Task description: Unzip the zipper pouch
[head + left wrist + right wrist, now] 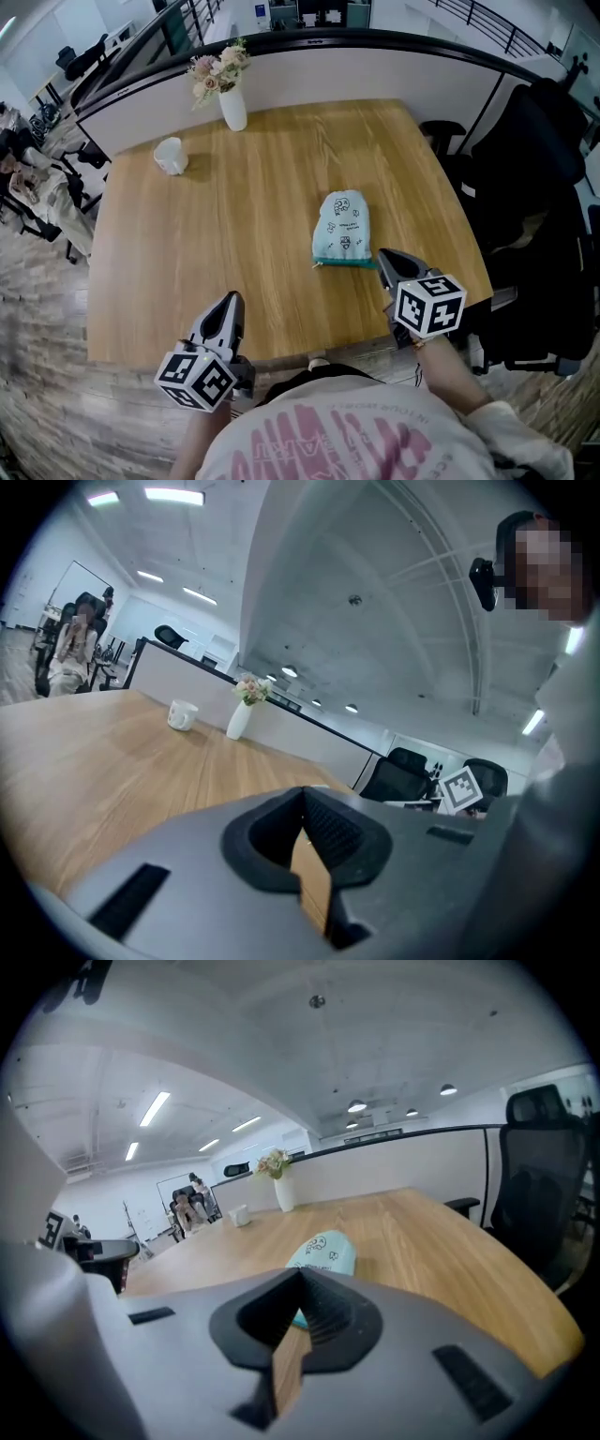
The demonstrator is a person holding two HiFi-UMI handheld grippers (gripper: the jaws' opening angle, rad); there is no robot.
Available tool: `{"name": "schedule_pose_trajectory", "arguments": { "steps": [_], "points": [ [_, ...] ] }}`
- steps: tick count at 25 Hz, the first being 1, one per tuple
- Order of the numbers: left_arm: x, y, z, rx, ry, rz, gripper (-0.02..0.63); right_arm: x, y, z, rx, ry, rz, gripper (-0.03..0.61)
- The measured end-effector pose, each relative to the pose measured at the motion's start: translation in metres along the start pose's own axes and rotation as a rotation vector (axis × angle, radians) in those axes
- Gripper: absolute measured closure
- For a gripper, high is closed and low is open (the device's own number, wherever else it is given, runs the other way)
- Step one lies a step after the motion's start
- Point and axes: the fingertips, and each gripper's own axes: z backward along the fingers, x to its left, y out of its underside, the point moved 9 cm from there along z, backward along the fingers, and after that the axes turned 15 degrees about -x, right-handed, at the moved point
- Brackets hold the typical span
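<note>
Head view: office, wooden table [262, 187] with zipper pouch [342, 228] and vase [232, 108]; left tongs [232, 302], right tongs [385, 256] each together, empty.

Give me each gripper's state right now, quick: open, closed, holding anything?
Left gripper: closed, holding nothing.
Right gripper: closed, holding nothing; the zipper pouch lies on the table, clear of its fingers.

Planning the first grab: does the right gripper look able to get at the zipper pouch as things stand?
Probably yes: the right gripper, shut and empty, sits close beside the zipper pouch with only bare table between; nothing blocks it.
</note>
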Motion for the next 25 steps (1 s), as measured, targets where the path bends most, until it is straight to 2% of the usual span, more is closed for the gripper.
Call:
{"name": "schedule_pose_trajectory", "arguments": {
  "steps": [4, 9, 10, 12, 16, 21, 25],
  "points": [
    [0.006, 0.008, -0.004, 0.001, -0.052, 0.02, 0.612, -0.003, 0.012, -0.037, 0.082, -0.075, 0.106, 0.58],
    [0.013, 0.011, 0.0, -0.007, -0.128, 0.032, 0.612, 0.006, 0.028, -0.073, 0.191, -0.191, 0.151, 0.543],
    [0.014, 0.012, 0.001, -0.004, -0.138, 0.036, 0.612, 0.008, 0.031, -0.078, 0.214, -0.216, 0.154, 0.517],
    [0.015, 0.01, 0.0, -0.002, -0.152, 0.042, 0.612, 0.013, 0.037, -0.087, 0.265, -0.264, 0.161, 0.411],
    [0.017, 0.006, 0.001, -0.015, -0.177, 0.045, 0.612, 0.025, 0.048, -0.098, 0.357, -0.329, 0.233, 0.337],
    [0.018, 0.003, 0.0, -0.029, -0.186, 0.044, 0.612, 0.03, 0.066, -0.107, 0.483, -0.343, 0.37, 0.341],
    [0.016, 0.003, 0.001, -0.024, -0.185, 0.041, 0.612, 0.028, 0.076, -0.109, 0.533, -0.325, 0.461, 0.405]
  ]
}}
